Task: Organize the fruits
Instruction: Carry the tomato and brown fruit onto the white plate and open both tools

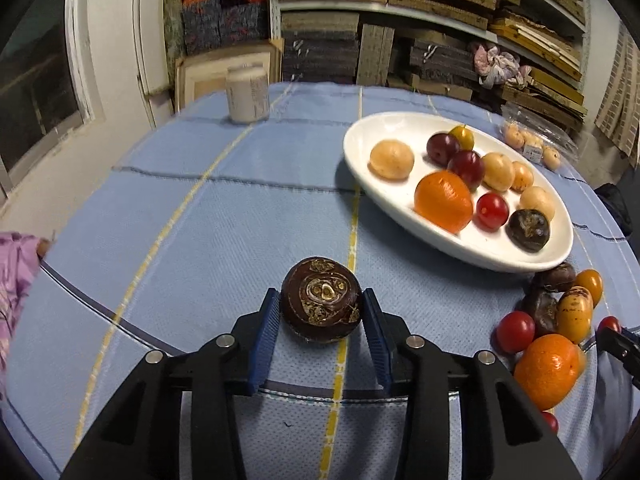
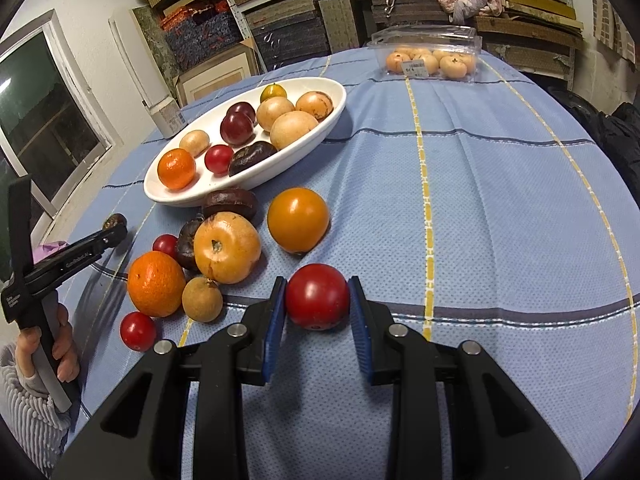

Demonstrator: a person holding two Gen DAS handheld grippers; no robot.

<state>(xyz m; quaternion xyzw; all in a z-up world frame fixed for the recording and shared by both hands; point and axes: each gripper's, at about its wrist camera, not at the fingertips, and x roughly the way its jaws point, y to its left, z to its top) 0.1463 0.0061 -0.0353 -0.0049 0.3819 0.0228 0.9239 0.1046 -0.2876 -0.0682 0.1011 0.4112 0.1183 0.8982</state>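
On the table's blue checked cloth, the left gripper has its blue pads pressed against both sides of a dark brown, round fruit with a pale scarred end, possibly a water chestnut; the jaws are clamped on it, and it sits low on the cloth, near the table's near edge. The right gripper is closed on a red cherry tomato, a pad touching each flank, also close to the near edge.

A white oval dish stands further in, towards the far left part of the table as the right wrist camera sees it. It holds a mandarin, a red tomato, two dark red plums, several tan fruits, a dark brown fruit and a small yellow-green one at the far end.

Between the dish and the near edge lies a loose cluster: a second mandarin, an orange-yellow tomato, a large tan fruit, a small brown longan-like fruit, two dark brown fruits and two small red tomatoes.

At the table's far edge rests a clear clamshell box of pale orange fruits. A white jar stands by the far left edge.
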